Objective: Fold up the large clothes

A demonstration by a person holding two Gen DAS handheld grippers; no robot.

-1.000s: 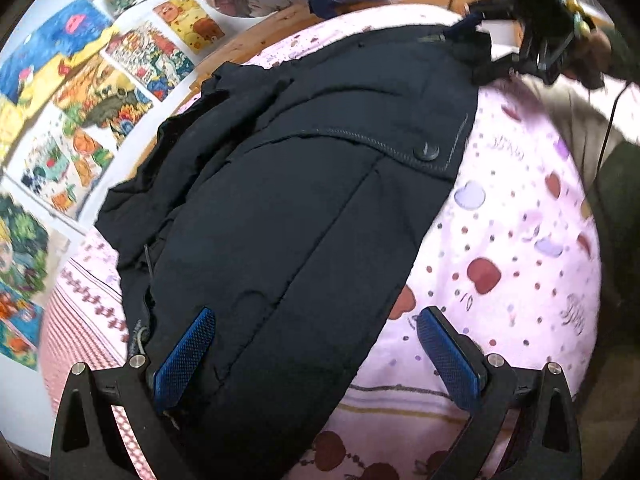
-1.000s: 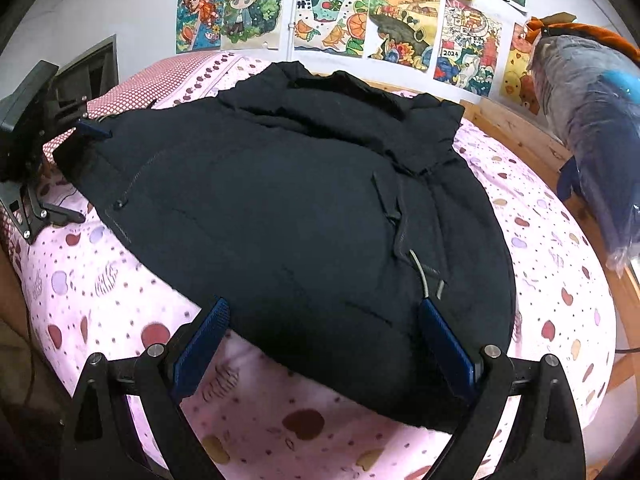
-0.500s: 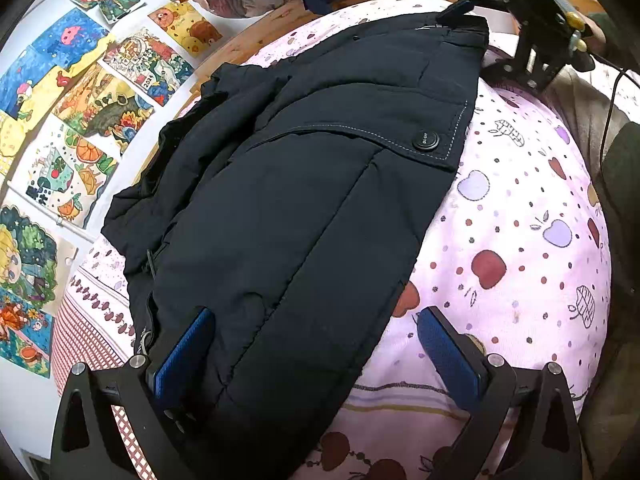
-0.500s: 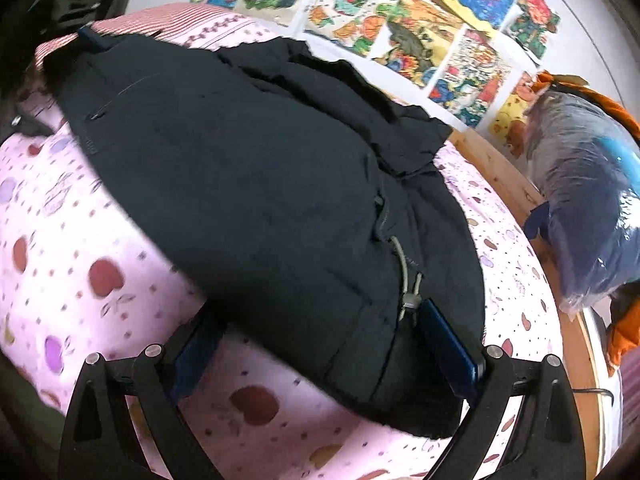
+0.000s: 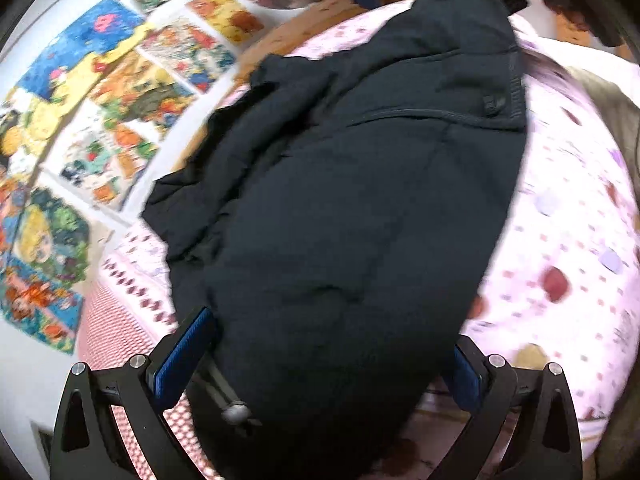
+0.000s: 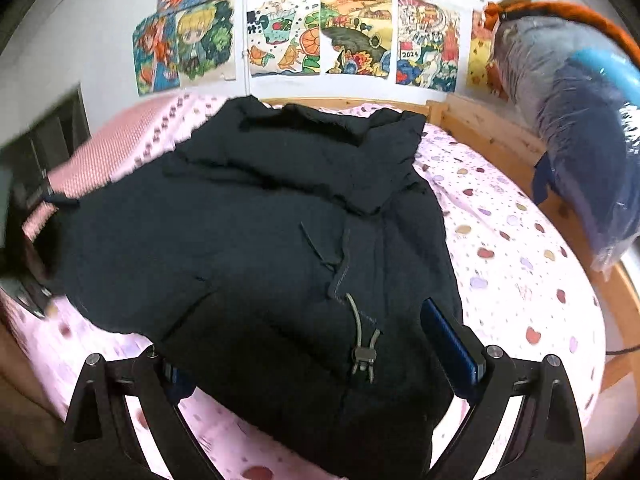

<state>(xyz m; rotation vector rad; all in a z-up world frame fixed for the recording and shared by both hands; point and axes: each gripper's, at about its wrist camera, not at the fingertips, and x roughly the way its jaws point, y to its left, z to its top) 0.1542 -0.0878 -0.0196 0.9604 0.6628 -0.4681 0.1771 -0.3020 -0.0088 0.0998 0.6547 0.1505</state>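
A large black padded jacket (image 5: 352, 208) lies spread on the pink patterned bed sheet (image 5: 568, 248). In the left wrist view my left gripper (image 5: 320, 364) is open, and the jacket's edge lies between its blue pads (image 5: 180, 356). In the right wrist view the jacket (image 6: 256, 240) fills the middle; my right gripper (image 6: 320, 352) is open with the hem and a grey drawcord toggle (image 6: 362, 354) between its fingers. The left pad of the right gripper is hidden under cloth. The other gripper shows dark and blurred at the far left (image 6: 24, 240) by the jacket's far corner.
Colourful drawings (image 6: 320, 36) cover the wall behind the bed. A wooden bed frame (image 6: 480, 128) runs along the far and right sides. A plastic-wrapped bundle (image 6: 580, 128) sits at the right corner. Red-checked bedding (image 6: 92, 156) lies at the left.
Both grippers have moved further onto the jacket, so cloth now lies between their open fingers. The jacket edges have lifted and shifted, and both views are motion-blurred.
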